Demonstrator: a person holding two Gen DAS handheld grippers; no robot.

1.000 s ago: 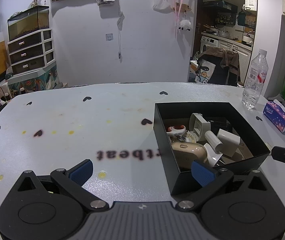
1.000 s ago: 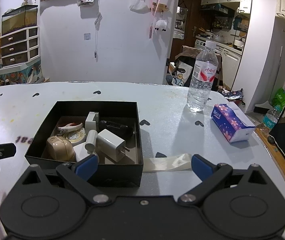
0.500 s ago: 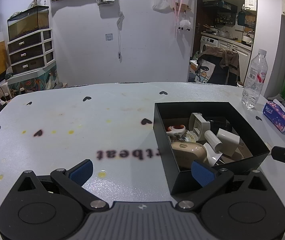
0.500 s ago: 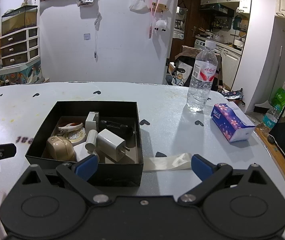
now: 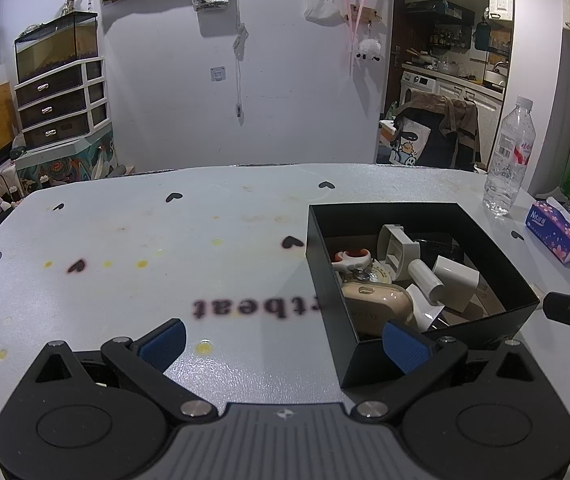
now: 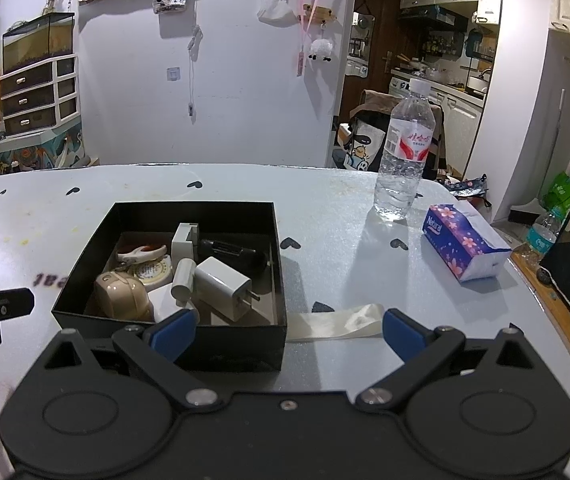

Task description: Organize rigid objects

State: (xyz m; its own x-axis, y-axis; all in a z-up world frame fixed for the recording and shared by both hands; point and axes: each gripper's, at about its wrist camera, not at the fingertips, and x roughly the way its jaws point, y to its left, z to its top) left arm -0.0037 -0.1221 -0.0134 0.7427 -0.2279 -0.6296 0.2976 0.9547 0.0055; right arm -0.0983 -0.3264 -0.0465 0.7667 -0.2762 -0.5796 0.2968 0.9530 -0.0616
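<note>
A white surface (image 6: 325, 200) printed with small black hearts carries everything in both views. The largest item on it is an open black box (image 6: 221, 342), seen left of centre in the right wrist view and to the right in the left wrist view; it serves as the collection point, so the rigid objects lie heaped inside rather than spread out. Far right of the box stands an upright water bottle (image 6: 405, 152), with a purple tissue pack (image 6: 461, 246) lying near it, both well apart from the box and apparently outside the sorting. Inside the box, a beige rounded case (image 6: 123, 296) sits at the near left, a white charger plug (image 6: 223, 288) near the middle with its prongs pointing right, a white cylinder (image 6: 183, 278) leaning between them, a black device (image 6: 233, 252) toward the far right, and a round dial-faced item (image 6: 151, 270) partly buried. A cream ribbon strip (image 6: 337, 324) lies flat on the surface just right of the box's near corner. The left tool (image 5: 283, 338) and right tool (image 6: 289, 332) are both released, jaws spread wide and grasping nothing, each held low before the box's near wall, probably to frame the contents for a next pick or to finish.
</note>
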